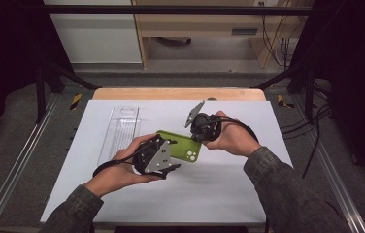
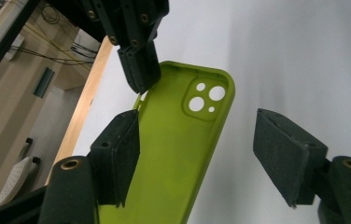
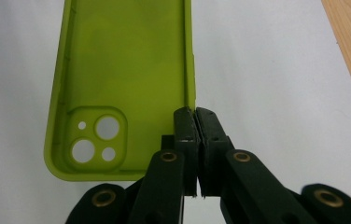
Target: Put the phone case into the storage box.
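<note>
Right tool (image 3: 196,116) pinches green phone case (image 3: 122,70) side wall.

Even overhead light is falling on the white tabletop (image 1: 219,194), making it glow brightly while the surroundings are sinking into near black. Soft, faint shadows are lying under the hands. The high view is looking slightly soft and grainy. In the left gripper view the nearest jaws are blurring a little, and the green phone case (image 2: 178,154) is staying reasonably sharp. In the right gripper view the white surface is washing out, without hard glare.
</note>
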